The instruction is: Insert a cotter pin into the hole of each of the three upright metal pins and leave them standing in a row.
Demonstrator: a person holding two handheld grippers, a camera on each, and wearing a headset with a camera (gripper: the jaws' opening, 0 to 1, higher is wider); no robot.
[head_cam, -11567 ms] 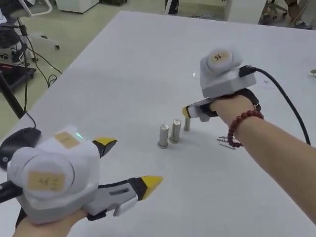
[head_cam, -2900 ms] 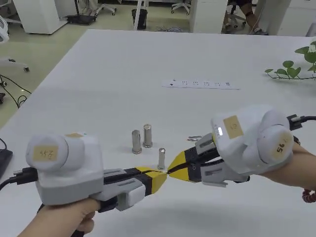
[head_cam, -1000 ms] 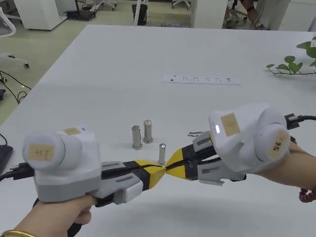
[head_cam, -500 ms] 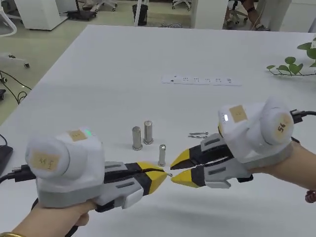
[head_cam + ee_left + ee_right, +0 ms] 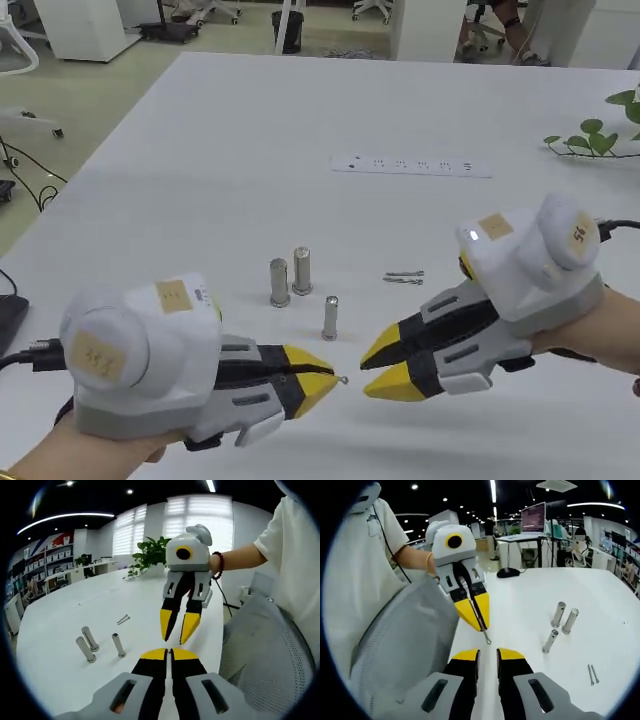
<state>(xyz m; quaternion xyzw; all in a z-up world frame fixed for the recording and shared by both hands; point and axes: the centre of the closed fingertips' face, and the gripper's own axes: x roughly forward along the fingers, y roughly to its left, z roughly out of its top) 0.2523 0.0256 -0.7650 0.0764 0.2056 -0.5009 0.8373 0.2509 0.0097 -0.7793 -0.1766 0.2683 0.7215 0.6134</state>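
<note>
The left gripper [image 5: 326, 379] pinched a cotter pin [image 5: 342, 379]. The right gripper [image 5: 384, 367], at its 3 o'clock, had its jaws apart.

Right claw [image 5: 373, 371] now open, clear of the cotter pin [image 5: 341, 379].

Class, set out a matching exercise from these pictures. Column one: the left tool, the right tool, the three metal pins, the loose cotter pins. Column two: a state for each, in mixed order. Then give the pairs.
Column one
1. left tool
2. right tool
3. three metal pins
4. loose cotter pins

Column two
A. lying flat on the table
B. open, holding nothing
C. standing upright
D. shut on a cotter pin

Pairs: 1-D, 2-B, 3-C, 4-A
</note>
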